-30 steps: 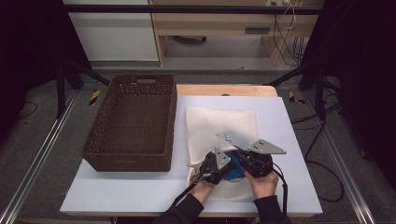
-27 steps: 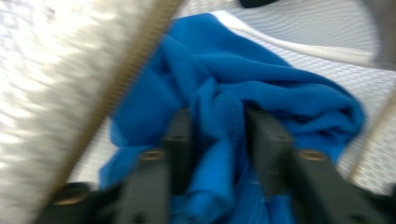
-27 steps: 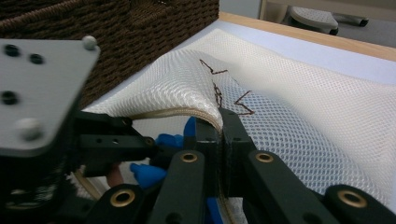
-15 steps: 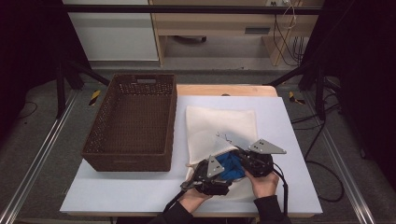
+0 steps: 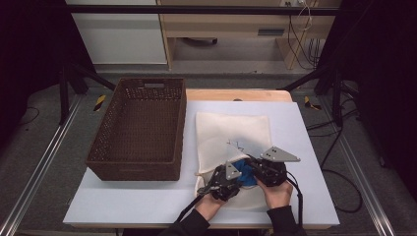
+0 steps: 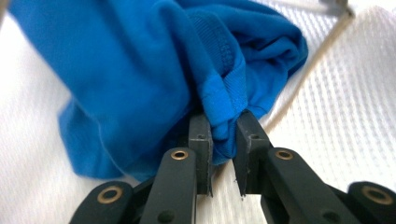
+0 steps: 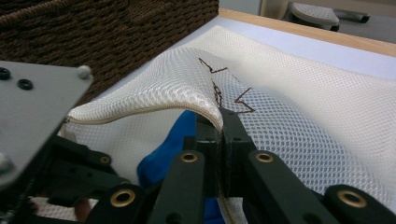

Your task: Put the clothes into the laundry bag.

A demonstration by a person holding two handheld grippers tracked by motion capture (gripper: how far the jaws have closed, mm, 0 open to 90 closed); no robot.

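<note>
**Blue garment and mesh bag: both grippers clamped at the near table edge**

While both hands work at the near edge, the white table [image 5: 305, 128] carries a brown wicker basket [image 5: 140, 132] well to the left of the grippers, and a wooden board [image 5: 236, 95] shows along the far edge. Grey carpet, metal rails and cabinet fronts surround the table, with dark curtains at either side.

**Left gripper.** The left gripper [image 6: 223, 140] has just been closing its jaws, and a bunched fold of the blue garment [image 6: 140, 70] sits between them, pressed by both pads. The rest of the garment spreads up and to the left of the jaws, resting on the white mesh bag [image 6: 355, 93]. In the high view the left gripper [image 5: 227, 181] lies just beside the right one, with the blue garment [image 5: 244, 172] between the two.

**Right gripper.** The right gripper [image 7: 219, 126] has its jaws pressed together on the lifted edge of the white mesh bag [image 7: 299, 107], holding that edge raised so that it arches away to the left of the jaws. The blue garment [image 7: 168, 149] lies below and left of these jaws, under the raised mesh. In the high view the right gripper [image 5: 268, 169] sits on the near part of the bag [image 5: 231, 132], which extends away from it across the table.

**Limits of view.**
- Grippers and hands cover most of the garment in the high view.
- How far the garment reaches into the bag cannot be told.
- A grey plate blocks the near left of the right gripper view.
</note>
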